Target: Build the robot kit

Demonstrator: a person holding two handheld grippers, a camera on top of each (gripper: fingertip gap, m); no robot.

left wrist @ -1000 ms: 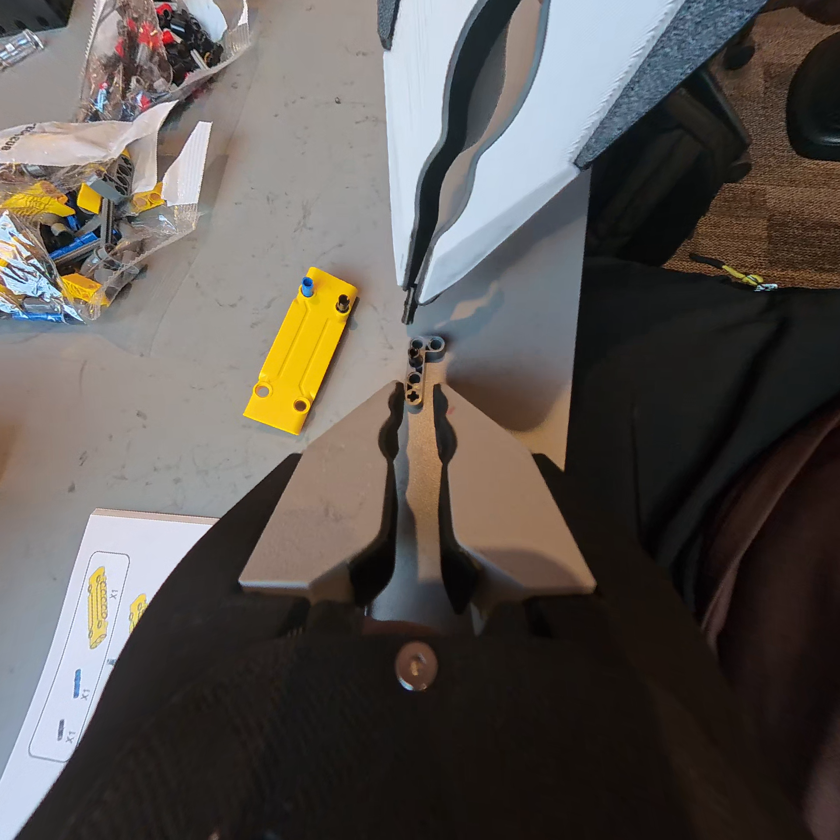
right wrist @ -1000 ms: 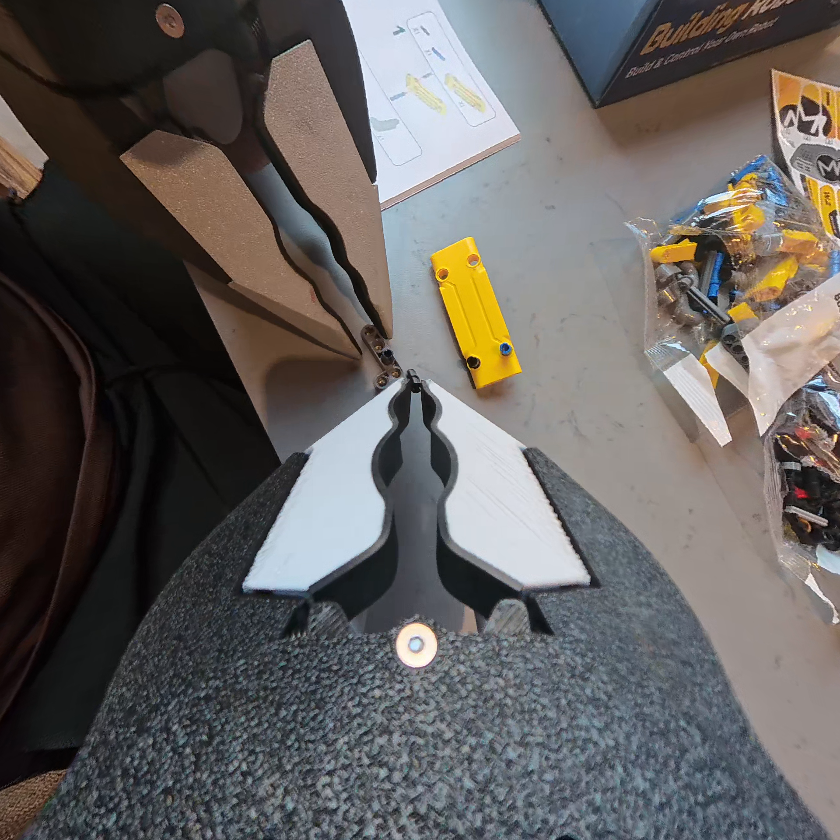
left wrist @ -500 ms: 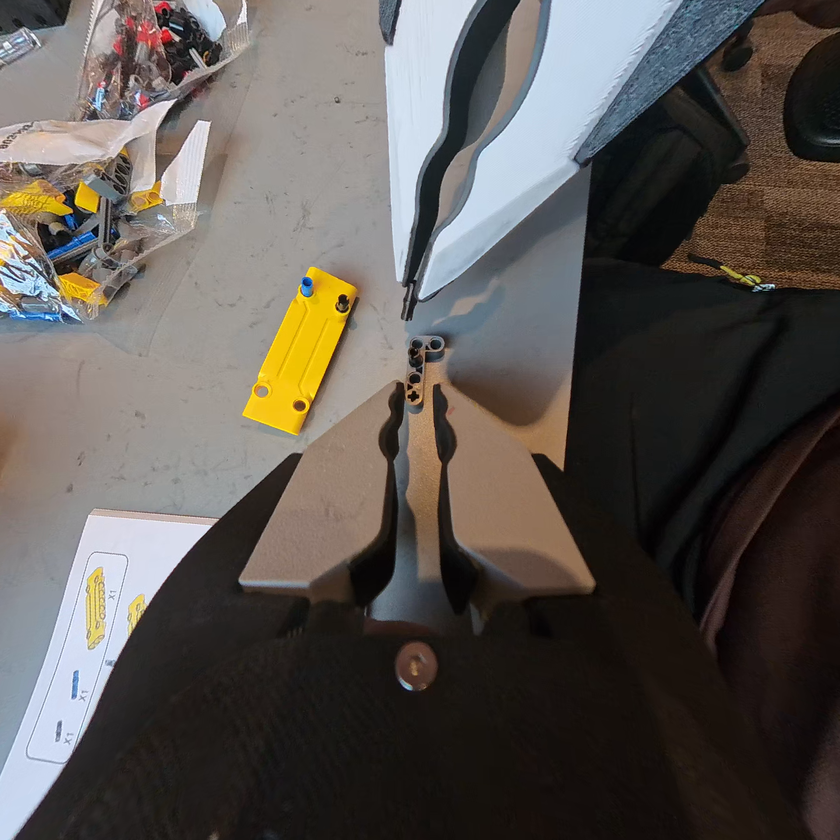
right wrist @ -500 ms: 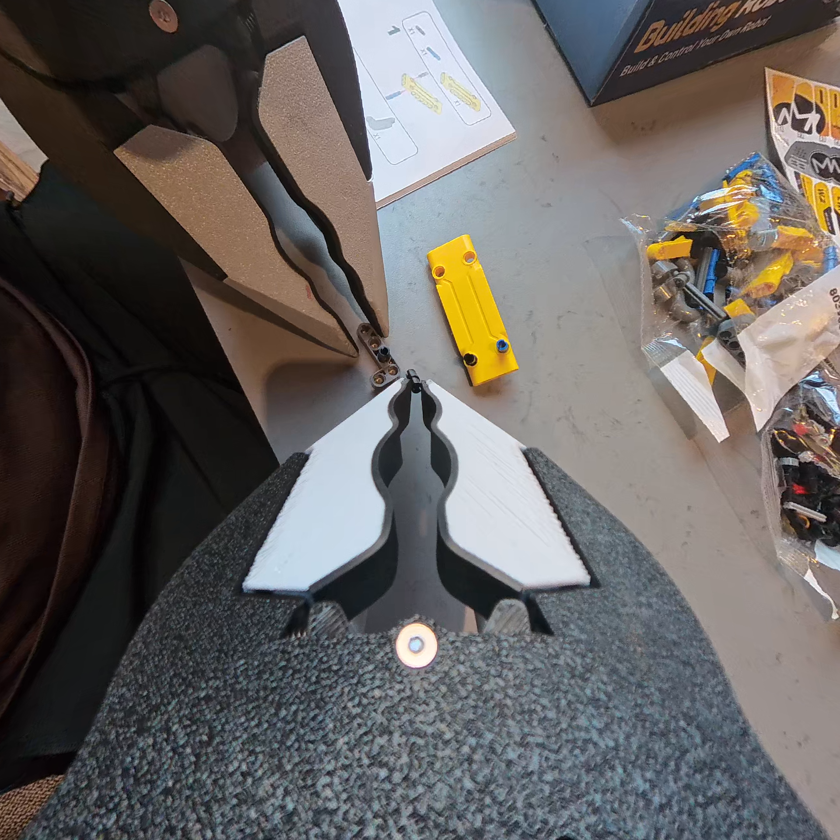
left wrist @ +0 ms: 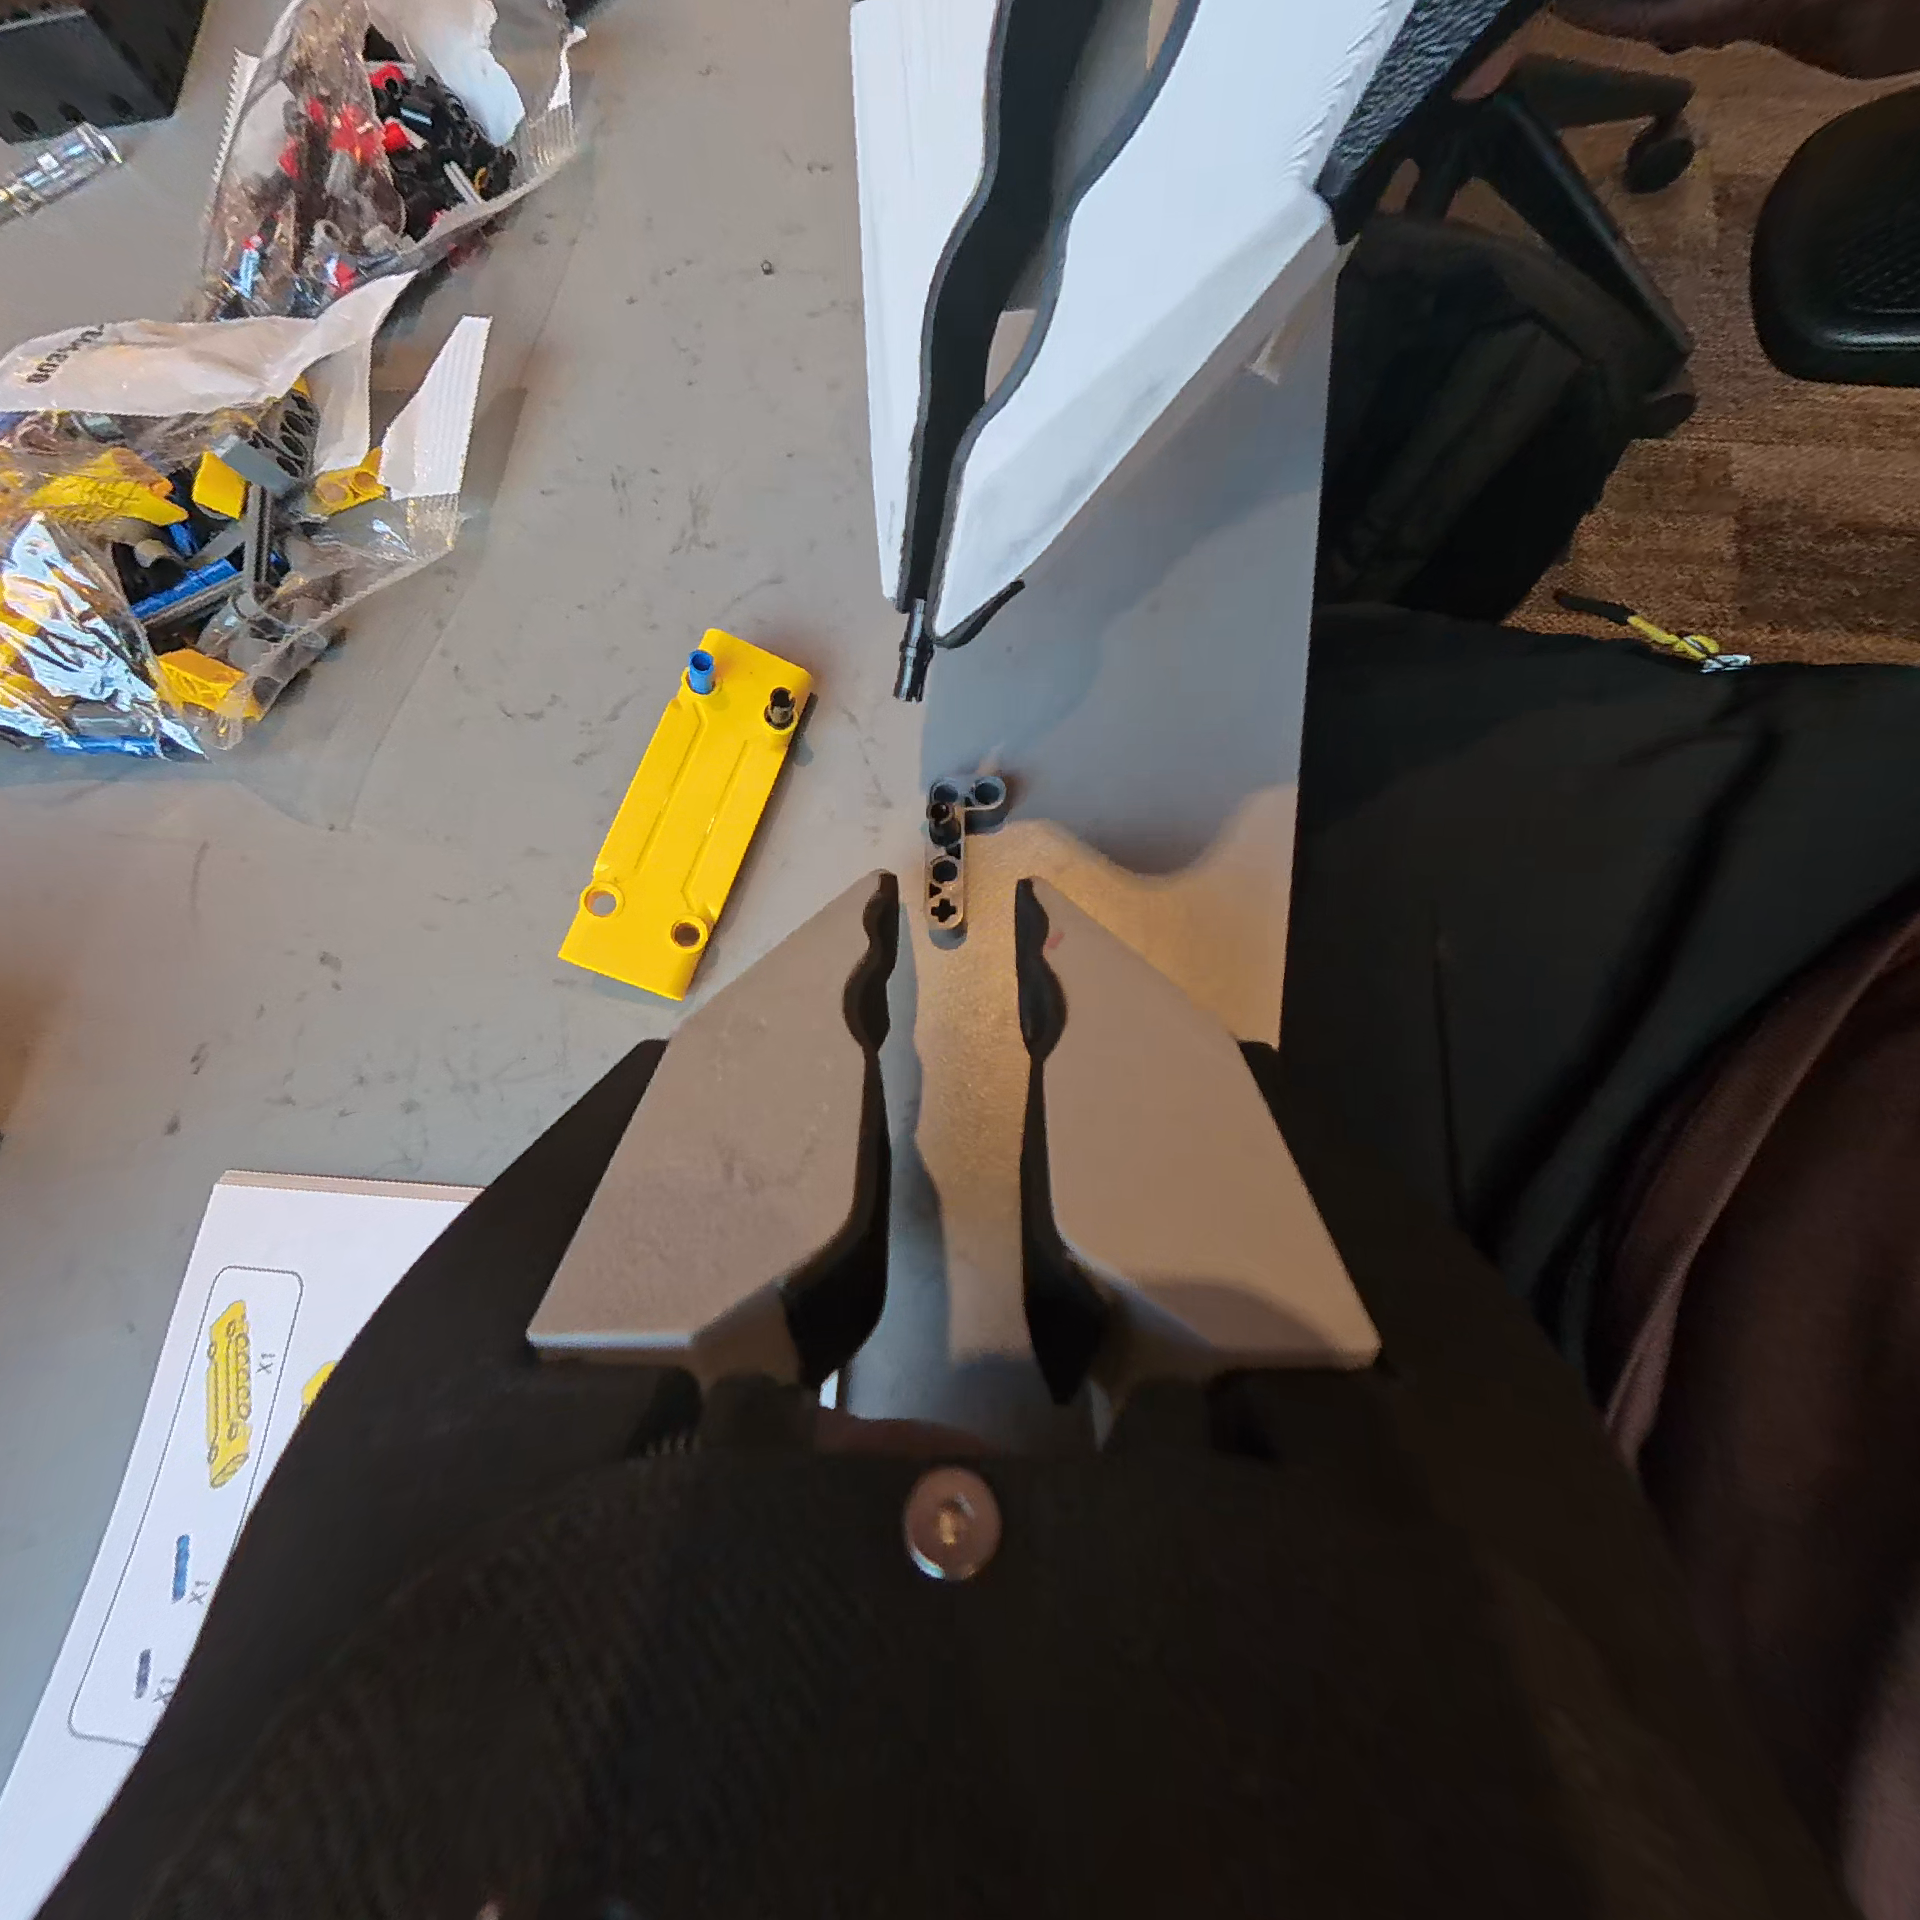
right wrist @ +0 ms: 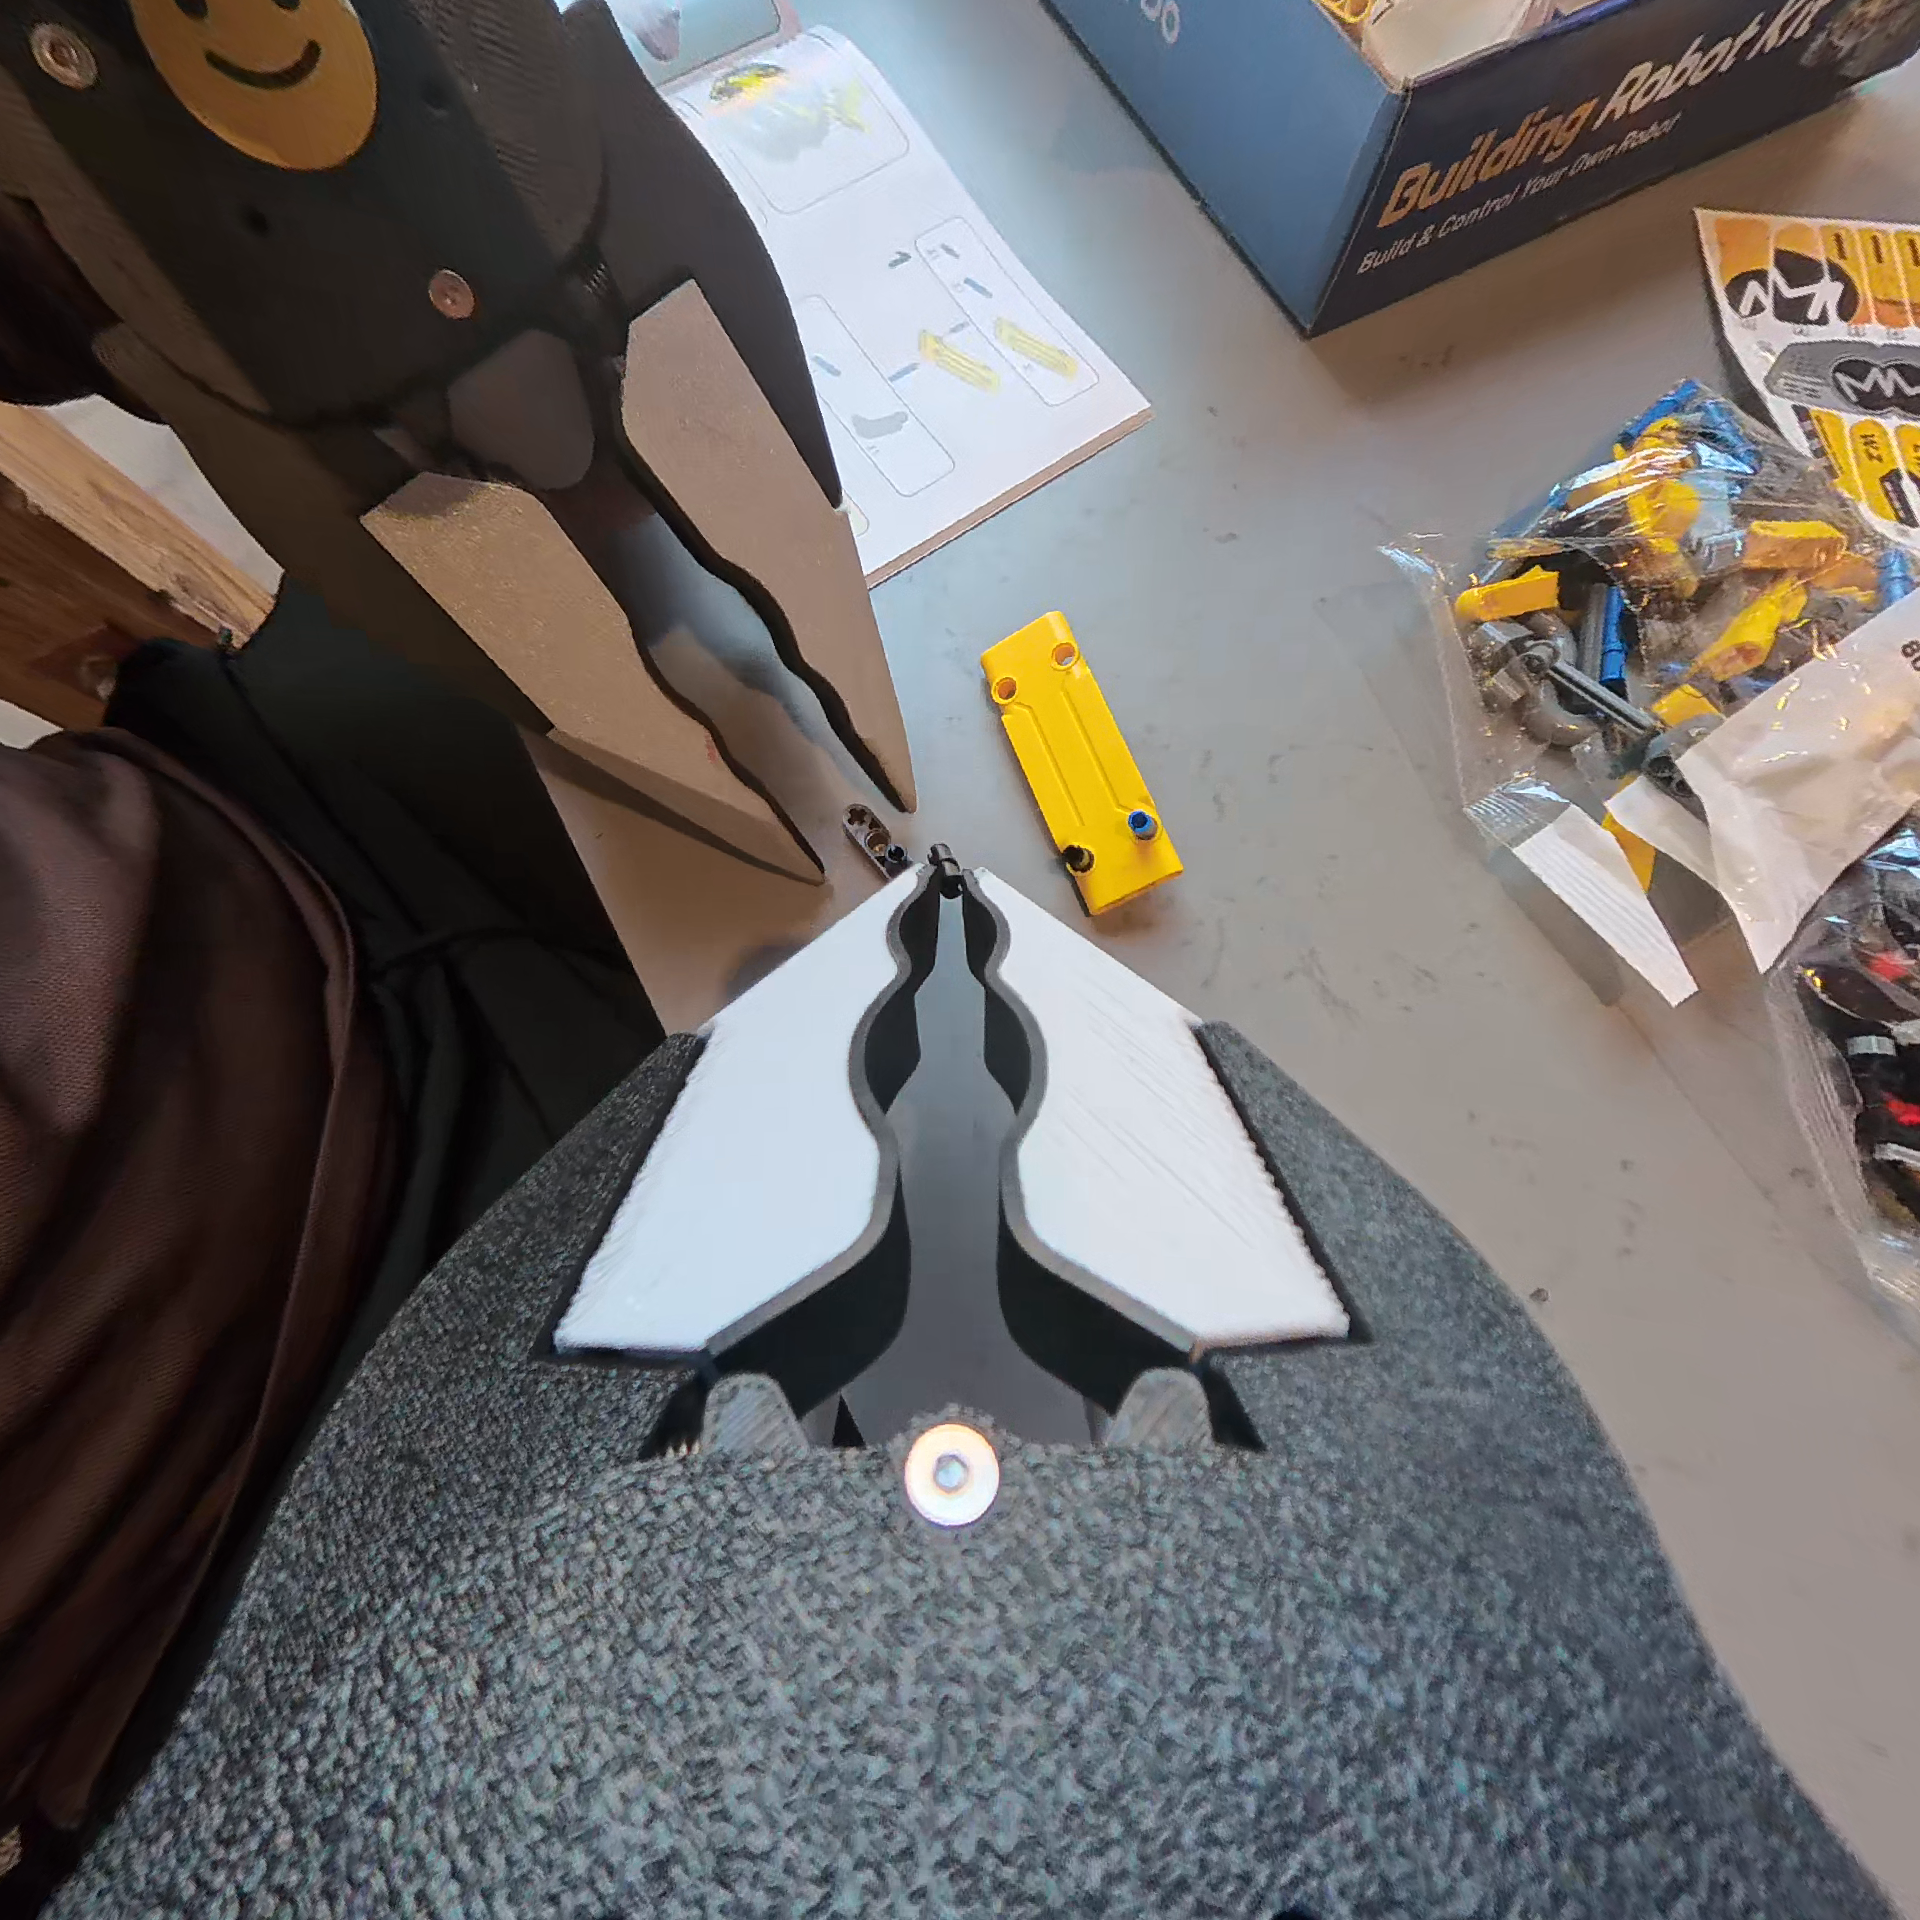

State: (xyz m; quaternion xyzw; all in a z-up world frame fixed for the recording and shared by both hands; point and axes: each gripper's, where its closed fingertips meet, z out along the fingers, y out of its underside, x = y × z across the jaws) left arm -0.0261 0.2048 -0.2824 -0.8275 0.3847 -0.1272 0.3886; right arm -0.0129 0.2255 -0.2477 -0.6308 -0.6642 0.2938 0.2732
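The left gripper (left wrist: 948,894) has its two grey fingers (left wrist: 748,1101) apart, with a clear gap between the tips. In this gap lies a small grey L-shaped beam (left wrist: 951,857) flat on the grey table (left wrist: 416,997), close to the table's near edge. Whether a tip touches the beam cannot be told. One hole at the bend of the beam carries a dark pin.

The right gripper (right wrist: 945,878) has its white fingers (right wrist: 769,1153) closed together on a small black pin (right wrist: 943,860), which sticks out beyond the tips. In the left wrist view the same pin (left wrist: 914,660) hangs above the table, just beyond the short arm of the beam and apart from it.

Beside the beam lies a flat yellow panel (left wrist: 686,816). At its far end stand a blue pin (left wrist: 701,670) and a black pin (left wrist: 779,707); the two holes at the near end are open.

Farther away, clear bags of loose parts (left wrist: 187,582) lie in a heap, yellow, blue, grey, black and red pieces inside. An open instruction booklet (left wrist: 135,1455) lies under the body of the left gripper. In the right wrist view a dark blue box (right wrist: 1455,177) stands at the far side, with a sticker sheet (right wrist: 1808,312) near it. A person's dark clothing (left wrist: 1610,987) is at the table's edge.
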